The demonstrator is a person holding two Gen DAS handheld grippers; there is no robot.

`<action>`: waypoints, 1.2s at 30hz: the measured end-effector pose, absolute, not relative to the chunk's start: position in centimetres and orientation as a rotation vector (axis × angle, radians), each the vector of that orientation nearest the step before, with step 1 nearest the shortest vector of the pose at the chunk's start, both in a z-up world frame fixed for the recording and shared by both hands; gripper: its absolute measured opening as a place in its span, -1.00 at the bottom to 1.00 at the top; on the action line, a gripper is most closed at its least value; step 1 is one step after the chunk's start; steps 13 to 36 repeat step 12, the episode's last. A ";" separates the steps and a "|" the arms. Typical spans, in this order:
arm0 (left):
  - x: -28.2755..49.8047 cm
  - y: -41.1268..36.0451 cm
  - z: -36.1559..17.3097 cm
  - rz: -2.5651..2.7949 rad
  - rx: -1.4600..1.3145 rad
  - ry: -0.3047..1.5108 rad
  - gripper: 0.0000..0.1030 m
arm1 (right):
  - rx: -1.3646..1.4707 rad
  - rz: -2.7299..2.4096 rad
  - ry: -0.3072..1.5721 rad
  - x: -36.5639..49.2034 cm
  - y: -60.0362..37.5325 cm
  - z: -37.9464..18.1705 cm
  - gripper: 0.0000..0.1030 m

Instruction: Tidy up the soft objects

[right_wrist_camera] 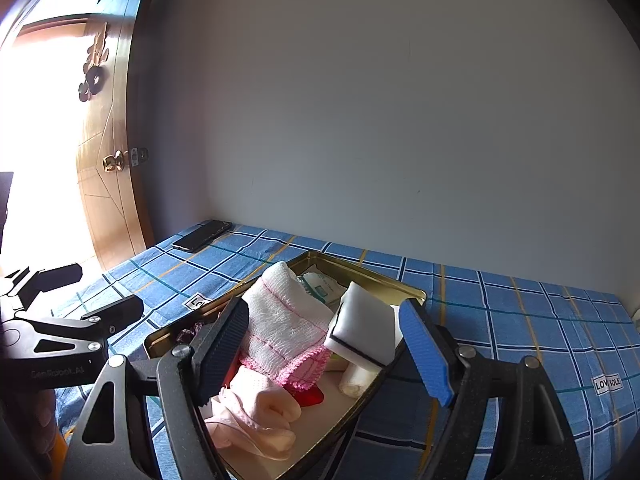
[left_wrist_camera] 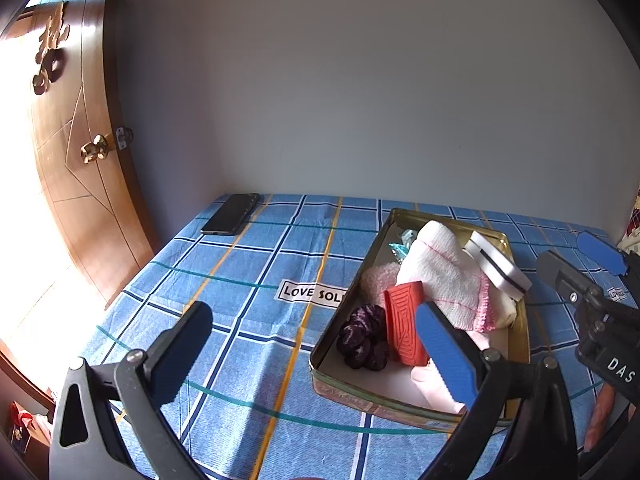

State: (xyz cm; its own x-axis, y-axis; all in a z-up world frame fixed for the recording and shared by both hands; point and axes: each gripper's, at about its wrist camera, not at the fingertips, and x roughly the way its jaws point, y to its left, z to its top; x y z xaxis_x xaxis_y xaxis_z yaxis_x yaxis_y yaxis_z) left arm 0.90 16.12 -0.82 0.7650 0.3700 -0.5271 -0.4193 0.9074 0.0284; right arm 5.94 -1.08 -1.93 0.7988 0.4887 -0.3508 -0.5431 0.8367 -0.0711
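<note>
Left hand-held gripper (left_wrist_camera: 316, 344): jaws spread wide, nothing between the pads, touching nothing. It hangs above the blue checked cloth (left_wrist_camera: 248, 280) on the worktop, pointing forward and somewhat down; its blue-padded finger (left_wrist_camera: 444, 352) sits in front of the near left part of the metal tin (left_wrist_camera: 344, 384), the other finger out over bare cloth.

Right hand-held gripper (right_wrist_camera: 324, 352): jaws also wide apart, nothing gripped. It hovers over the near end of the tin, tilted slightly down, fingers straddling the pile inside; can't tell if a pad brushes the contents.

Soft objects all lie in the tin: white gauze cloth with pink trim (right_wrist_camera: 284, 320) on top in the middle, white sponge with a dark stripe (right_wrist_camera: 364, 328) leaning beside it on the right, pale pink fabric (right_wrist_camera: 256, 416) at the near end, dark purple scrunchie (left_wrist_camera: 364, 338) and red ridged block (left_wrist_camera: 404, 326) on the left side, fluffy pink piece (left_wrist_camera: 378, 280) behind them, small packets (right_wrist_camera: 324, 286) at the far end.

Black phone (left_wrist_camera: 232, 220) lies at the far left corner of the cloth, well apart from the tin. Wooden door (left_wrist_camera: 76, 184) at left.
</note>
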 end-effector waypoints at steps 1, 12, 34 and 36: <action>1.0 16.2 -0.9 0.428 -0.093 0.555 0.99 | -0.173 0.556 0.329 5.9 -1.1 -2.0 0.54; 0.8 15.3 -1.4 0.411 -0.075 0.544 0.99 | -0.170 0.563 0.337 5.8 -1.1 -2.4 0.54; 0.8 15.3 -1.4 0.411 -0.075 0.544 0.99 | -0.170 0.563 0.337 5.8 -1.1 -2.4 0.54; 0.8 15.3 -1.4 0.411 -0.075 0.544 0.99 | -0.170 0.563 0.337 5.8 -1.1 -2.4 0.54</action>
